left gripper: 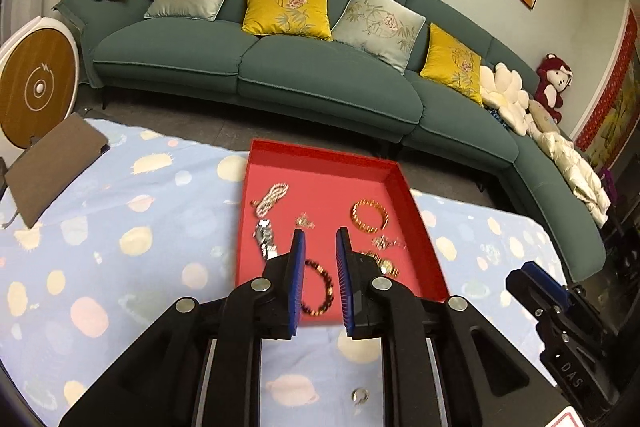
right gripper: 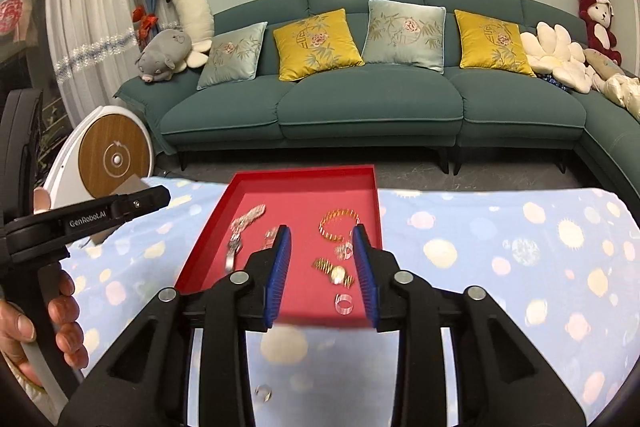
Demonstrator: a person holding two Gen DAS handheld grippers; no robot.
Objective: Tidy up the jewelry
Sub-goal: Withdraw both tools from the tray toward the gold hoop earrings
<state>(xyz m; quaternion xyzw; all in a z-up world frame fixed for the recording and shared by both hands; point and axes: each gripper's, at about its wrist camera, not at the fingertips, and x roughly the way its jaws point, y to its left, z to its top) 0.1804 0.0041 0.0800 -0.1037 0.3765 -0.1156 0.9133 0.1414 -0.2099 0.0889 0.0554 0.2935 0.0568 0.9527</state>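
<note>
A red tray (left gripper: 320,157) (right gripper: 280,177) lies on the blue spotted cloth and holds several jewelry pieces. In the left wrist view I see a pearl strand (left gripper: 273,198), a silver watch (left gripper: 265,237), a gold bangle (left gripper: 370,215), a gold watch (left gripper: 383,263) and a dark bead bracelet (left gripper: 320,287). My left gripper (left gripper: 320,241) is open and empty above the bead bracelet. My right gripper (right gripper: 320,237) is open and empty over the tray's near part, with the gold watch (right gripper: 335,271) and a clear ring (right gripper: 344,305) between its fingers. A silver ring (left gripper: 360,395) (right gripper: 263,393) lies on the cloth outside the tray.
A brown notebook (left gripper: 52,169) lies on the cloth at the far left. A green sofa (right gripper: 360,99) with cushions stands beyond the table. A round wood-faced device (right gripper: 114,157) stands on the floor at left. The left gripper's body (right gripper: 80,221) is left of the tray.
</note>
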